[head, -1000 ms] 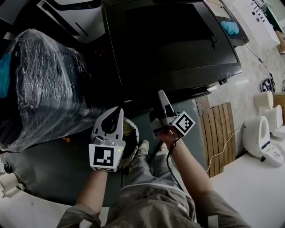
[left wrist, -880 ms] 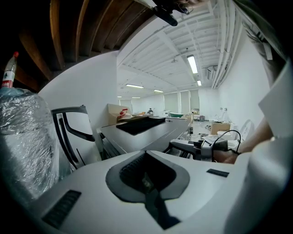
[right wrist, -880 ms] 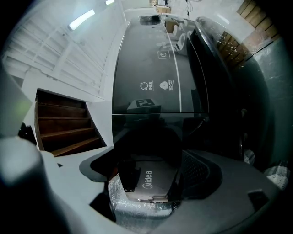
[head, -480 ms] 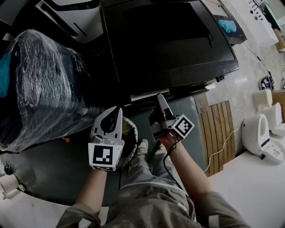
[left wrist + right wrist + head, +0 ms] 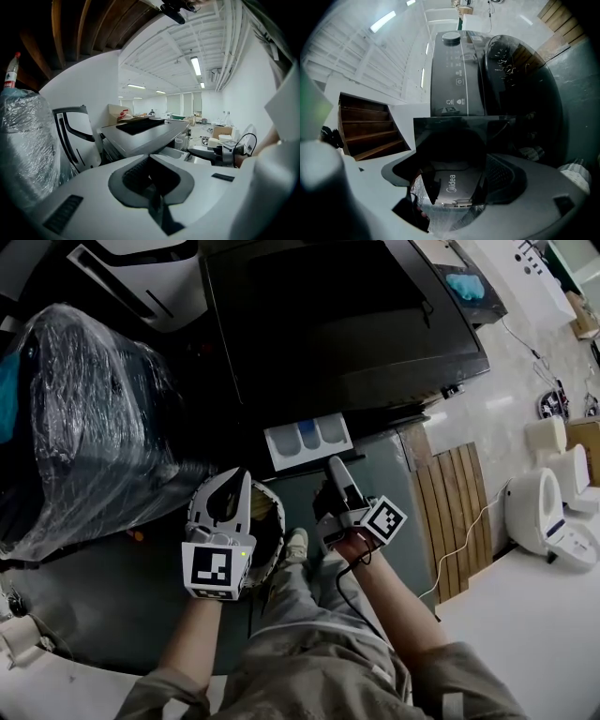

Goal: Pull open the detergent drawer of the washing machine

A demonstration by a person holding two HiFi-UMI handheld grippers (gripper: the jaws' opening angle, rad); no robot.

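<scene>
The dark washing machine (image 5: 337,324) fills the top of the head view. Its detergent drawer (image 5: 307,439) stands pulled out of the front, with pale compartments showing from above. My right gripper (image 5: 335,470) points up at the drawer's near right corner and is shut on its dark glossy front panel (image 5: 459,133), which lies between the jaws of the right gripper (image 5: 459,180). My left gripper (image 5: 239,479) hangs to the left of the drawer, apart from it, shut on nothing. In the left gripper view the left gripper (image 5: 149,159) faces the machine's top (image 5: 140,129).
A plastic-wrapped appliance (image 5: 84,418) stands close on the left, a white appliance (image 5: 141,268) behind it. A wooden pallet (image 5: 459,512), a cable (image 5: 469,549) and white fixtures (image 5: 544,521) lie to the right. A blue cloth (image 5: 462,285) rests on the machine's far corner. My shoes (image 5: 298,545) are just below the grippers.
The drawer has slid out of the machine toward me, from nearly closed to well open, with the right gripper on its front. The left gripper has barely moved.
</scene>
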